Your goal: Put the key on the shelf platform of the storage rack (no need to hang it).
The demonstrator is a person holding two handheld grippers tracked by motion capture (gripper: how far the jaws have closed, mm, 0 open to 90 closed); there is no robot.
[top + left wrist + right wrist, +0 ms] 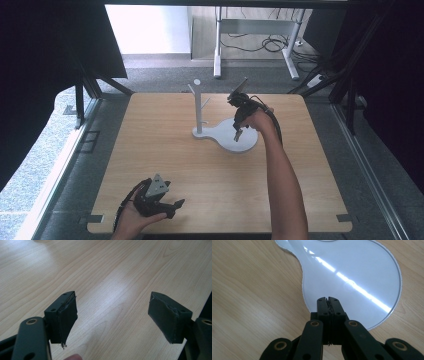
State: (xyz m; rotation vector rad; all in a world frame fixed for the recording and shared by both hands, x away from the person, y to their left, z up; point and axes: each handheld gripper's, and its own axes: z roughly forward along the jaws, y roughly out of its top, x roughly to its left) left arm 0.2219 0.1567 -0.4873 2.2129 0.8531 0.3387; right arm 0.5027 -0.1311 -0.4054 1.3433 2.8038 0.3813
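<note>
From above, the right claw [238,131] hangs clenched over the white stand's base [235,141] mid-counter [200,180]; the left claw [112,315], released, idles near the front edge; closer in, the right jaws pressed empty over the base [352,277] could scrape or shove it.

Black two-jaw grippers, bare forearms, no sleeves.
left gripper [176,204]: grey three-cornered top plate, black cable; flat pads [65,316] frayed at edges. right gripper [328,300]: black link arms, brass-coloured pivot pins.
</note>
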